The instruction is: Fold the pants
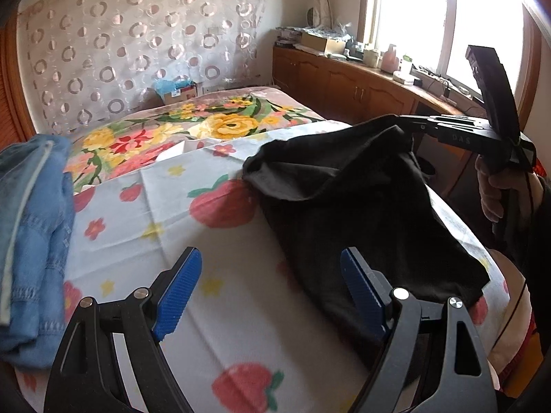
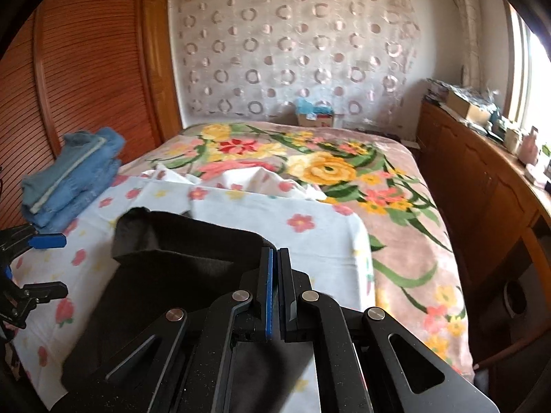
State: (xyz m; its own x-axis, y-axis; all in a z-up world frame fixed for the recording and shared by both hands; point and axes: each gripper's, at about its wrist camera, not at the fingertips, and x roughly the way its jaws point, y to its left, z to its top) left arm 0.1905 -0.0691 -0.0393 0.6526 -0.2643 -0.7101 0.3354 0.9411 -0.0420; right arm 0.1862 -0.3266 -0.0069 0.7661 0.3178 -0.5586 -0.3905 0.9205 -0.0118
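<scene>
A pair of black pants (image 1: 344,189) hangs in a lifted fold over the strawberry-print sheet (image 1: 155,213). One edge is pulled up to my right gripper (image 1: 401,122), which a hand holds at the right. In the right wrist view that gripper (image 2: 275,258) is shut, with the edge of the black pants (image 2: 165,275) pinched at its tips and the cloth draping down to the left. My left gripper (image 1: 270,258) is open just above the sheet, and its right finger is next to the pants' lower edge with nothing between the pads. The left gripper (image 2: 51,265) also shows at the left edge.
Folded blue jeans (image 1: 34,223) (image 2: 75,175) are piled at the bed's left side. A floral blanket (image 2: 344,172) covers the far half of the bed. A cardboard box (image 1: 179,93) sits by the headboard. A wooden cabinet (image 2: 482,199) with clutter runs along the right, and a wooden wardrobe (image 2: 86,86) stands on the left.
</scene>
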